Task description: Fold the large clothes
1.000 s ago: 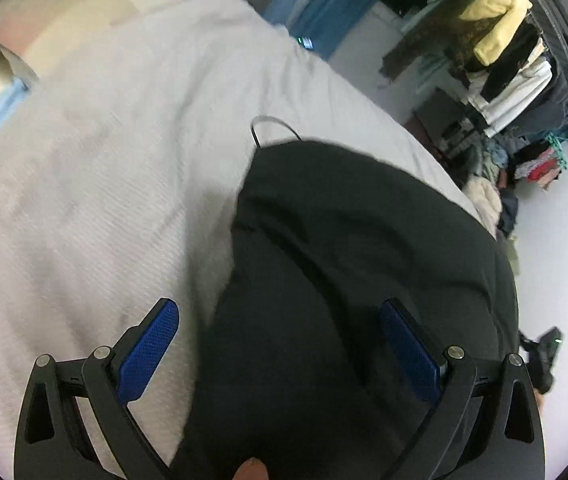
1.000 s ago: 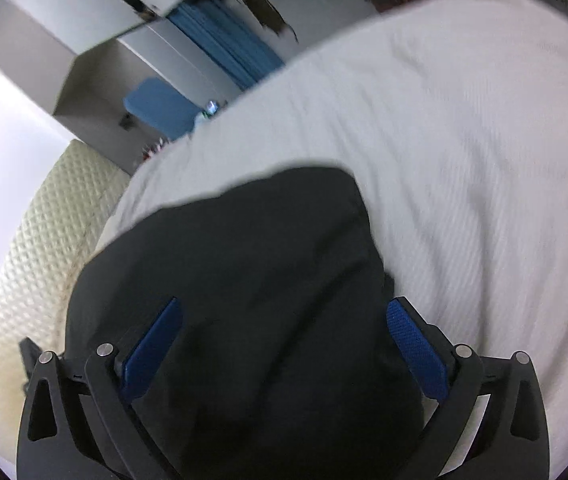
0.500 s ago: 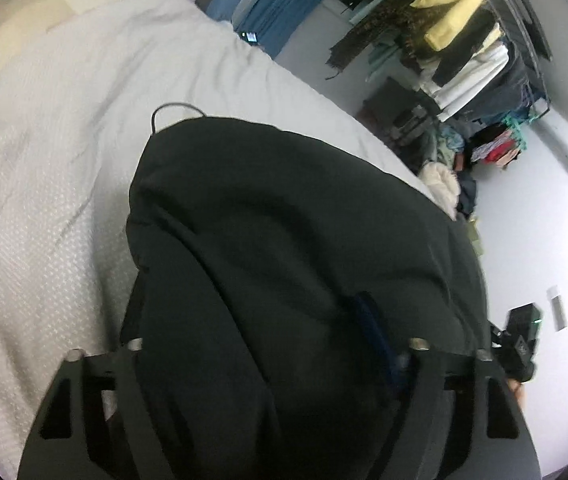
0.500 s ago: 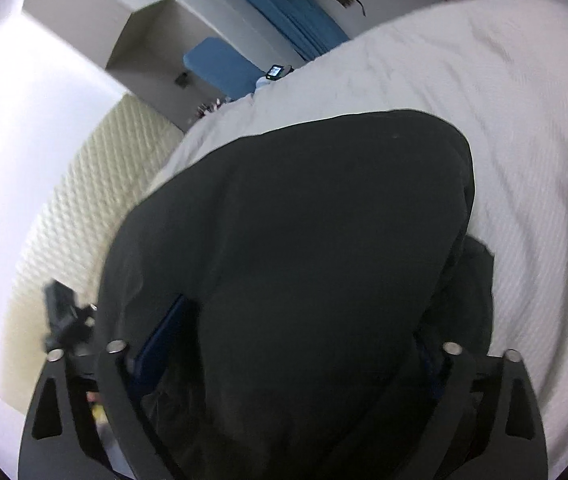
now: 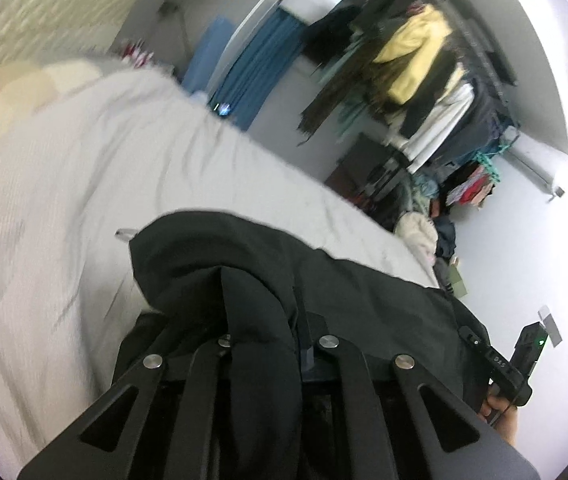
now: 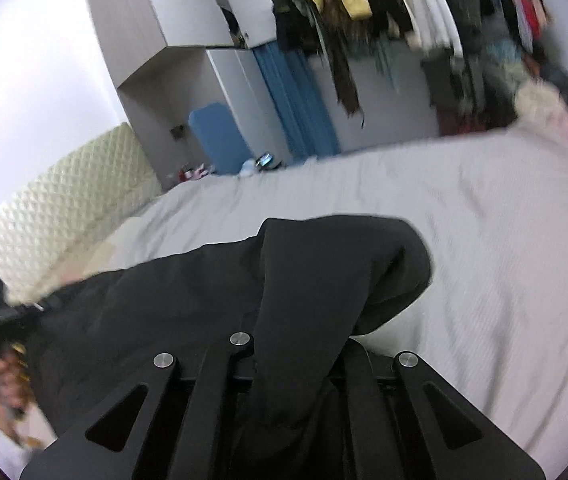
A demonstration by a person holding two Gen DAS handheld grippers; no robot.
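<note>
Grey-covered bed (image 5: pixel 131 168), quilted headboard (image 6: pixel 63 200), crowded clothes rack (image 5: pixel 424 92), blue curtain (image 6: pixel 296 108)

Black garment lifted off the bed

I see one large black garment (image 5: pixel 364 300), plain, matte and heavy, bunched into thick folds and raised above the pale grey bed (image 5: pixel 123 184). It is pinched at two points, one fold caught on each side, and the cloth stretches in a dark band between them. In the right wrist view a rounded lobe (image 6: pixel 384 264) of it droops toward the bed's near edge.
</note>
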